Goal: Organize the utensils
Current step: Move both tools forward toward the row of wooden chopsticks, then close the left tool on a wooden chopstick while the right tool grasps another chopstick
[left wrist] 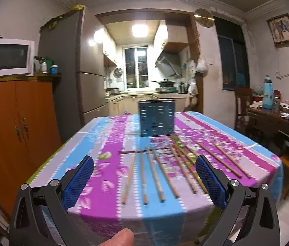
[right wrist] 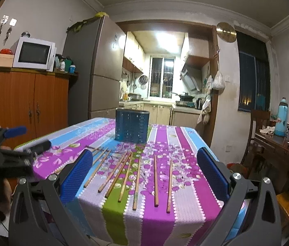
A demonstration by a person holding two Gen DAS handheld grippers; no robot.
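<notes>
Here, wooden chopsticks [right wrist: 137,179] lie loose in a fanned row on the counter's [right wrist: 185,203] striped floral cloth, near edge. Perforated blue utensil holder [right wrist: 132,126] stands upright beyond them, apart. Left gripper [left wrist: 144,181] and right gripper [right wrist: 144,177] both released, jaws spread, nothing held.

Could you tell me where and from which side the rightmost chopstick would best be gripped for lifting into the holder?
Probably near the middle of the rightmost chopstick, coming from above with the right gripper open and its fingers across the shaft. It lies flat on the tablecloth, apart from its neighbour, pointing roughly towards the blue holder.
</notes>
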